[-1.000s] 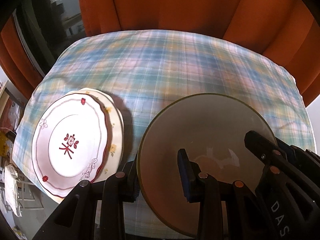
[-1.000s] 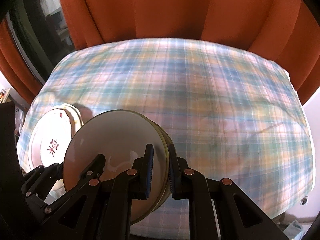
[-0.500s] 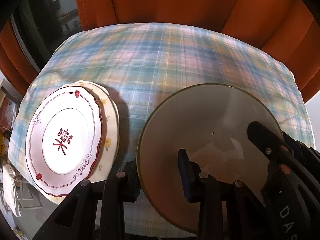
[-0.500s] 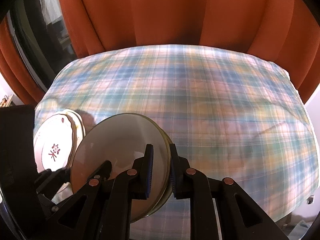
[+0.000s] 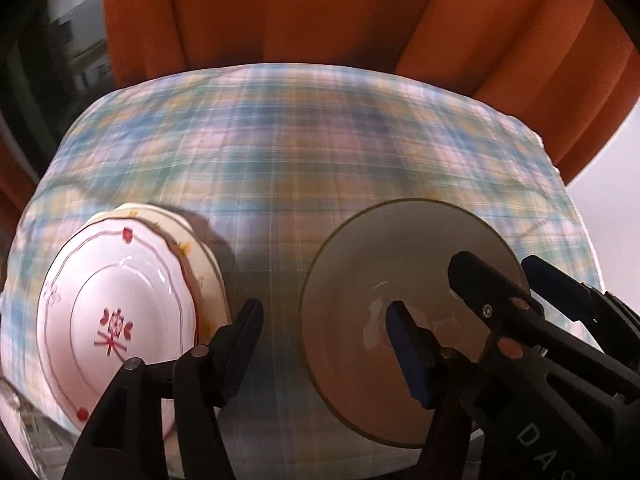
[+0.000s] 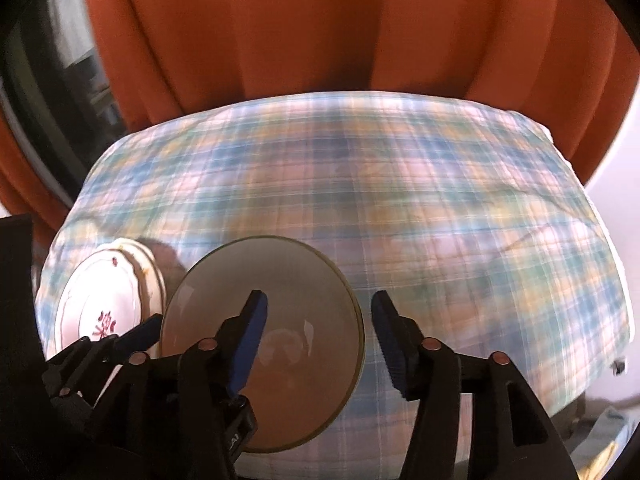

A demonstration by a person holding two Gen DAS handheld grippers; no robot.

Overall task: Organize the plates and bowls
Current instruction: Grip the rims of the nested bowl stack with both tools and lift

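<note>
A beige bowl with a green rim [image 5: 360, 264] sits on the plaid tablecloth [image 5: 304, 152] near its front edge. My left gripper [image 5: 324, 320] is open; its right finger [image 5: 408, 344] is inside the bowl and its left finger is outside the left rim. My right gripper [image 6: 318, 312] is open, its left finger [image 6: 250, 328] inside the bowl [image 6: 276, 276] and its right finger beyond the right rim. A stack of two white plates [image 5: 116, 300], the top one with a red pattern, lies at the left and shows in the right wrist view [image 6: 104, 296].
Orange curtains [image 5: 320, 12] hang behind the table. A dark window frame [image 6: 48, 92] is at the far left. The cloth drops off at the near and right table edges [image 6: 608, 320].
Both grippers have opened and released the bowl's rim. Both cameras have pulled back and up a little; the bowl now rests on the cloth.
</note>
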